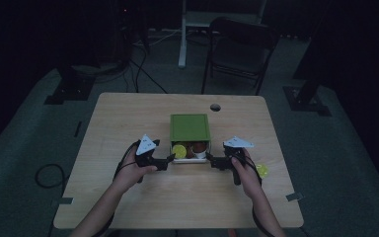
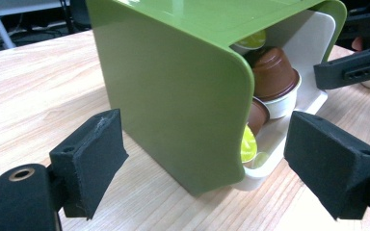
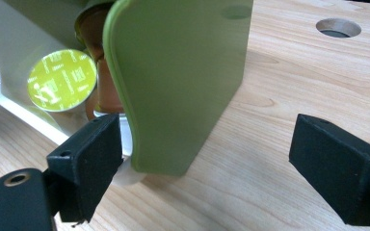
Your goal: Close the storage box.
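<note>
A green box stands mid-table with its white drawer slid out toward me. In the drawer lie a yellow-lidded capsule and brown capsules. My left gripper sits at the drawer's left front corner and my right gripper at its right front corner. In the left gripper view the left gripper is open, with the green box corner between its jaws, untouched; a brown capsule shows inside. In the right gripper view the right gripper is open astride the green box side wall, one pad near the yellow-lidded capsule.
A loose yellow capsule lies on the table beside my right hand. A cable hole is behind the box. A dark chair stands beyond the table's far edge. The room is dim.
</note>
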`<state>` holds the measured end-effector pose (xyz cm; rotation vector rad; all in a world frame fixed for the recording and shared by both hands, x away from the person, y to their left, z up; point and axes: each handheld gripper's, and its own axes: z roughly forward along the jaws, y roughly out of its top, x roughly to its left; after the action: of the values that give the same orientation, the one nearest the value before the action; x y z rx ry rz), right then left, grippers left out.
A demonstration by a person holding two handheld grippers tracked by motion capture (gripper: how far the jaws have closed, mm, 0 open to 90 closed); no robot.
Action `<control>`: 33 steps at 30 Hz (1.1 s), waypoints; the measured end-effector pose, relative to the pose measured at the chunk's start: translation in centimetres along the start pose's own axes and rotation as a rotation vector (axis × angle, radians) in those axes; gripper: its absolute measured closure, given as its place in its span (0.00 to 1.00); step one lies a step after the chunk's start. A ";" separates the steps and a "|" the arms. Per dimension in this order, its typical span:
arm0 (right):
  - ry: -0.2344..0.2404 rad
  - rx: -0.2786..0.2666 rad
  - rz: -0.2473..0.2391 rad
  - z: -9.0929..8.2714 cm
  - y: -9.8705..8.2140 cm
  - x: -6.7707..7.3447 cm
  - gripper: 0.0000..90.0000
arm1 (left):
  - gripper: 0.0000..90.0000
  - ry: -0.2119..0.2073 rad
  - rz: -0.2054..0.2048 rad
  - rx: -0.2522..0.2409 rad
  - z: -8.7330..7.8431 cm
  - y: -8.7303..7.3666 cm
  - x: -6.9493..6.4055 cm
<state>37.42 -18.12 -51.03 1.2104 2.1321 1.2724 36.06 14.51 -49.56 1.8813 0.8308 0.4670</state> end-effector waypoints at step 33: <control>-0.055 0.052 -0.001 -3.2 -3.5 -1.5 0.13 | 0.16 0.102 -0.067 0.057 -4.0 -4.1 1.8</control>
<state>34.43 -21.78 -52.51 1.2507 2.1378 1.1765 33.32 19.46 -51.55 1.8883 0.9812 0.5054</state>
